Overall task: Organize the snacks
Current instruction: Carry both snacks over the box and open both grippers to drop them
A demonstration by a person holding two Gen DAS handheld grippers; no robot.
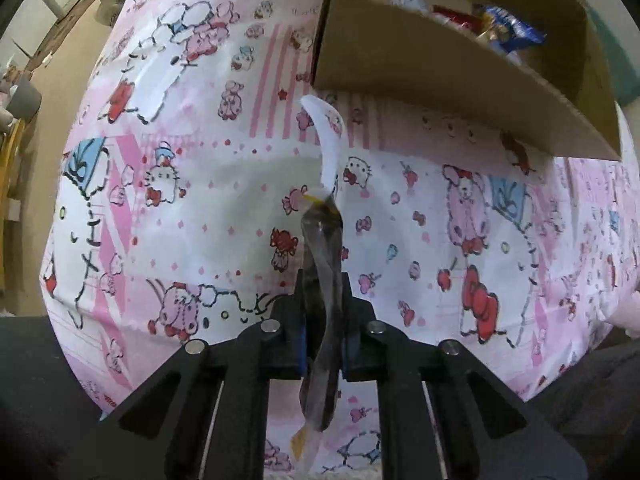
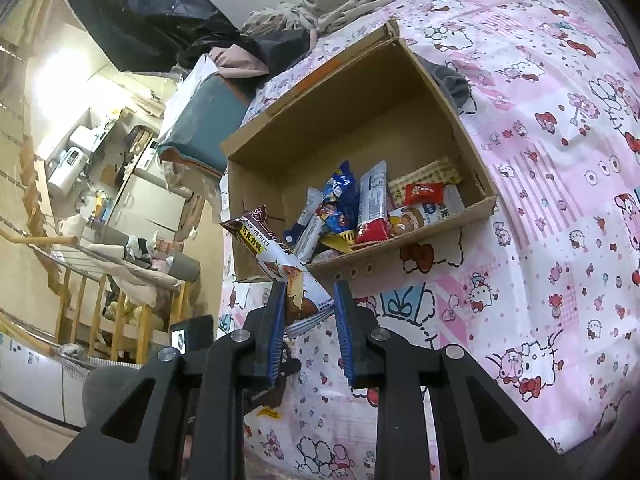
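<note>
Left claw (image 1: 323, 320) clenched on dark wrapper (image 1: 322, 264) | right claw (image 2: 310, 320) grasping chocolate bar (image 2: 280, 256) (edge-held) | box (image 2: 440, 136) part-filled, far right on bed | both snacks still outside.

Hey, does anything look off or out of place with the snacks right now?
Snacks in the cardboard box lie jumbled, crowded against one wall. The right gripper pinches its snack bar by one end only, so it juts out crookedly.

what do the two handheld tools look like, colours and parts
Both match: the left tool and right tool are matte black, with angular linkage arms that have triangular cutouts, round silver pivot pins, and two flat fingers faced with ribbed blue pads. No cables, markings or sleeves are visible.
</note>
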